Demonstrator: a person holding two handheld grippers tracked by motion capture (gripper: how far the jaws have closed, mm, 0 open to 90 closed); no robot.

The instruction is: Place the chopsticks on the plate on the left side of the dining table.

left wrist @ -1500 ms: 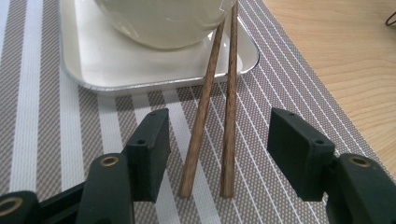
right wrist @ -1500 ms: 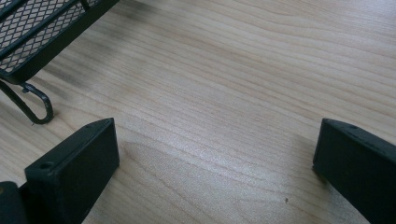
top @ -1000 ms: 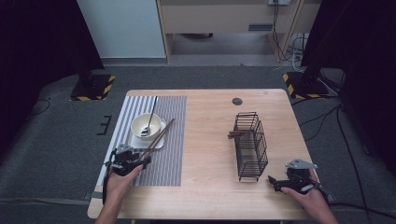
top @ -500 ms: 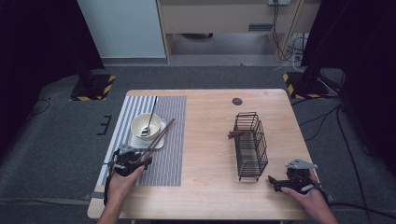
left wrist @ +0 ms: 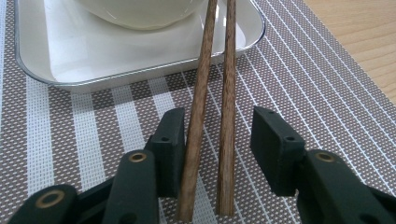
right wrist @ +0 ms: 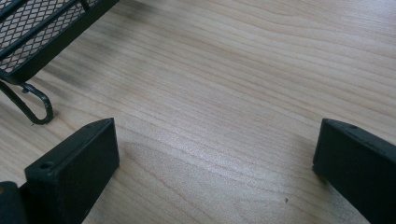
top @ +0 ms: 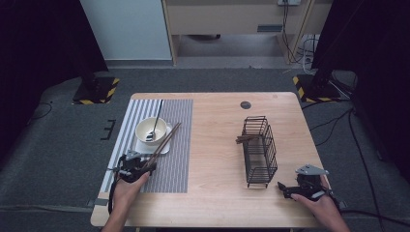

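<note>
A pair of wooden chopsticks (left wrist: 215, 107) is laid with its far ends propped on the rim of a white tray (top: 162, 146), which sits on a striped placemat (top: 176, 140) along the left edge of the tabletop (top: 217, 145). Because the tips are raised on that rim, the near ends slope down to the mat, where they can be reached from the front edge.

The left gripper (left wrist: 217, 140) is placed at those near ends, with both sticks between its jaws. The jaws are partly open: in the left gripper view one stick lies against or just beside the left jaw, while a clear gap is left between the other stick and the right jaw. Nothing is clamped yet, so the sticks are judged to be framed for a pinch, not held.

A white bowl (top: 151, 129) with a spoon (top: 156, 116) in it is set on the tray, the handle pointing toward the far edge.

A black wire basket (top: 258, 150) stands on the right half of the tabletop, with something brown, too small to identify, at its far end. The right gripper (top: 290, 189) is rested near the front right corner, just beside the basket's near end, its jaws wide apart over bare wood and holding nothing, presumably kept clear while the left side works.
</note>
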